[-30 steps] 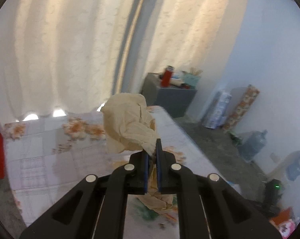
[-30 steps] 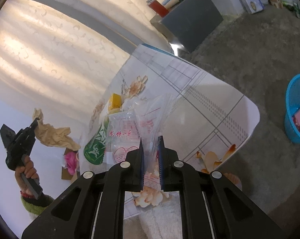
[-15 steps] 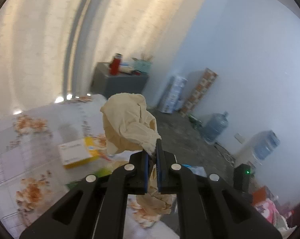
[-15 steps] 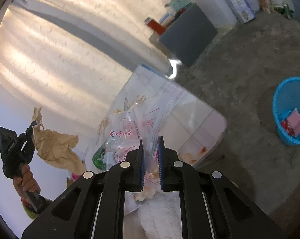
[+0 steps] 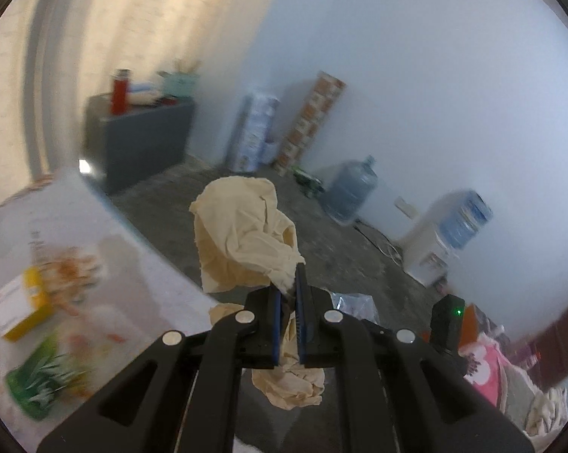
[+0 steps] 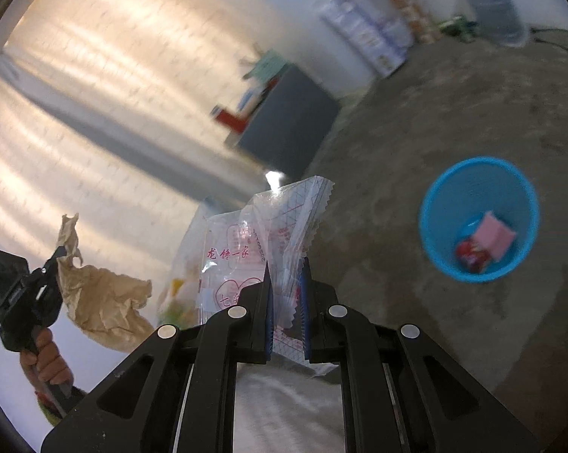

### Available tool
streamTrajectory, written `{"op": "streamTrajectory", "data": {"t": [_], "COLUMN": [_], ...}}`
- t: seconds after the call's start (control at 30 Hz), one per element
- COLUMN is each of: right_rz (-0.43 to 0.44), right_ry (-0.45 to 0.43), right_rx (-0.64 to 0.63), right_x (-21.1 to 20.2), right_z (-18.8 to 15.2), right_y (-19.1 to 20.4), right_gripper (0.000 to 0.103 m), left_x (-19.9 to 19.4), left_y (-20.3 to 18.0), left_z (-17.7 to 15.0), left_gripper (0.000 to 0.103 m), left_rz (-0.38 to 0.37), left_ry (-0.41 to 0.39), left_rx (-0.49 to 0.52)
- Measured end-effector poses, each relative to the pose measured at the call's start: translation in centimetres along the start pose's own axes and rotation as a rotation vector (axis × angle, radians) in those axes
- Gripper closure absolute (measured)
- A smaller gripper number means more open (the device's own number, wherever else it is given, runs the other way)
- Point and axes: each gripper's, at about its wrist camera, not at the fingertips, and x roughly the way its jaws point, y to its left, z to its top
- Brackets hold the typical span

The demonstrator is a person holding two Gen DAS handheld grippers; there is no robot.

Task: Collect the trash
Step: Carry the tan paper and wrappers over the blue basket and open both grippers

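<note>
My left gripper (image 5: pixel 288 283) is shut on a crumpled tan paper (image 5: pixel 242 238), held in the air above the floor past the table's edge. The same gripper (image 6: pixel 55 260) and its paper (image 6: pixel 102 298) show at the left of the right wrist view. My right gripper (image 6: pixel 285 275) is shut on a clear plastic wrapper with red print (image 6: pixel 272 234), also held in the air. A blue trash basket (image 6: pixel 434 226) stands on the floor to the right, with a pink packet (image 6: pixel 497 236) and a red item in it.
The flowered table (image 5: pixel 95 264) lies at lower left with a yellow box (image 5: pixel 23 309) and a green packet (image 5: pixel 42 381). A grey cabinet (image 5: pixel 140 139), cartons (image 5: pixel 253 132), water jugs (image 5: pixel 350 192) and a dispenser (image 5: pixel 434 249) line the wall.
Both grippers have swung right, away from the table and over the floor, each holding its trash. The blue basket now sits larger and closer in the right wrist view.
</note>
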Motion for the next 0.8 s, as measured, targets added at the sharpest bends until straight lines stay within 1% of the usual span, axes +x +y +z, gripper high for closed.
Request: {"op": "streamTrajectory", "data": {"t": [0.17,0.3,0.33,0.4,0.43,0.47,0.53,0.63,0.67,0.8], "right_rz": [-0.129,-0.213,-0.233,-0.283,-0.302,-0.319,-0.374,-0.415,-0.433,-0.482], "right_ry": [-0.077,-0.099,-0.102,-0.106,-0.107,-0.106,-0.103,-0.087,-0.074,-0.033], "right_rx": [0.023,0.053,0.059,0.066,0.069,0.070,0.066,0.069,0.072,0.073], "right_x": [-2.0,-2.2,-2.4,-2.1,-1.9,-1.5,-0.6,0.3,1.1,3.5], "right_z": [1.3,2.2,2.3,2.6,2.7,2.8,3.4,3.3,3.5,3.8], "right_y": [-4.5,-8.0,-9.0,-10.6,-11.5,-12.0,-13.5,-14.7,-15.4,-17.0], "right_gripper": [0.093,0.093,0.093,0.093,0.093,0.093,0.093,0.093,0.093,0.093], "left_x": [7.9,15.2,17.5,21.0,23.5,25.1,29.5,34.9,36.6,41.9], "left_y": [-4.0,-7.2,-8.1,-9.3,-9.9,-10.0,-10.6,-11.0,-11.0,-10.0], "left_z": [0.8,0.7,0.5,0.0,-0.4,-0.7,-1.9,-4.1,-4.8,-6.8], "left_gripper": [0.097,0.097,0.097,0.097,0.097,0.097,0.097,0.097,0.097,0.097], "left_rz": [-0.048,-0.047,-0.039,-0.029,-0.018,-0.015,-0.006,0.013,0.018,0.065], "left_ry": [0.091,0.159,0.178,0.218,0.246,0.264,0.318,0.379,0.400,0.465], "left_rx": [0.063,0.115,0.134,0.158,0.161,0.165,0.177,0.191,0.191,0.178]}}
